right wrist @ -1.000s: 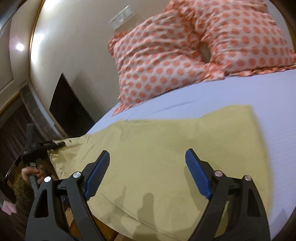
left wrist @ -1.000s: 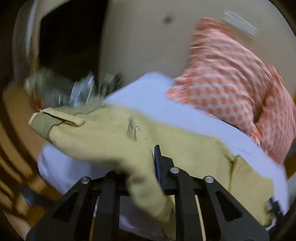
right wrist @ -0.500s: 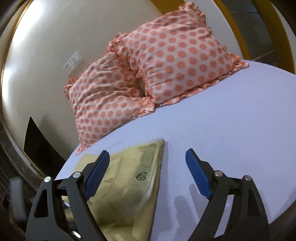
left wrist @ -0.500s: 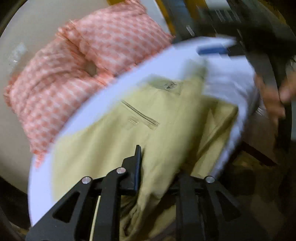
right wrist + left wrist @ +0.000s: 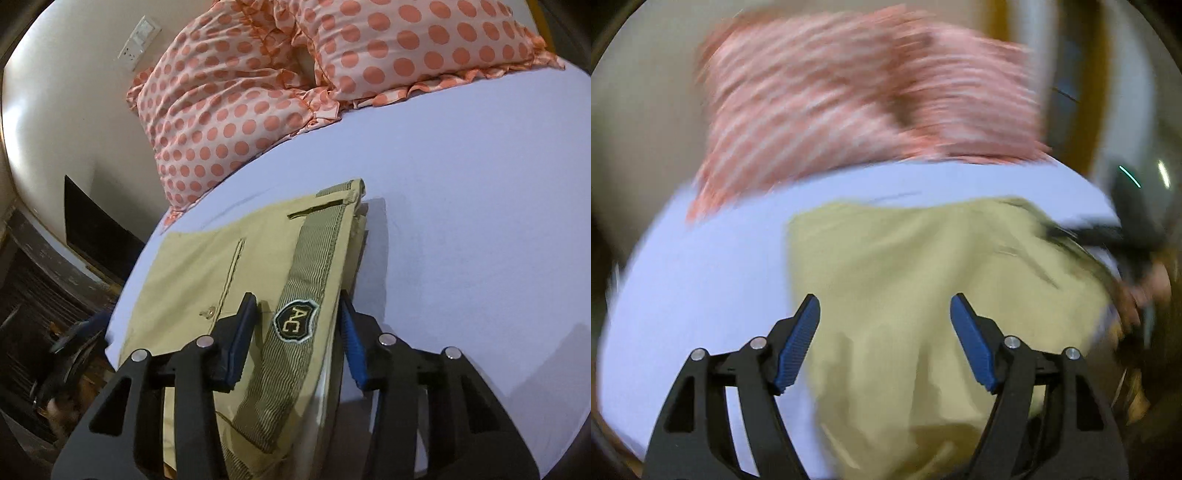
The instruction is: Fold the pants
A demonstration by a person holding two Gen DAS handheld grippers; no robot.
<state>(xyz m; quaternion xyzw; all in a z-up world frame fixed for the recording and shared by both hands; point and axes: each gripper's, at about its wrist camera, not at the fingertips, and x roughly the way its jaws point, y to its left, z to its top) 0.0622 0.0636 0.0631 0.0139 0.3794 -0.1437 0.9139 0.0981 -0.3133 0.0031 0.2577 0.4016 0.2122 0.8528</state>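
Note:
Khaki pants [image 5: 207,266] lie folded on the bed with a white sheet [image 5: 461,184]. Their ribbed waistband with a dark AC badge [image 5: 295,320] runs between my right gripper's fingers. My right gripper [image 5: 297,317] has closed in around the waistband edge, one pad on each side. In the blurred left wrist view the pants [image 5: 916,277] spread across the sheet [image 5: 701,277]. My left gripper [image 5: 884,317] is open and empty above the pants.
Two orange polka-dot pillows [image 5: 258,85] lean against the cream wall at the bed's head; they also show in the left wrist view [image 5: 857,103]. A wall switch plate [image 5: 139,42] is at the upper left. The bed's left edge drops to a dark floor [image 5: 44,295].
My left gripper has let go of the pants and opened. My right gripper has narrowed from wide open onto the waistband. The pants now lie folded over.

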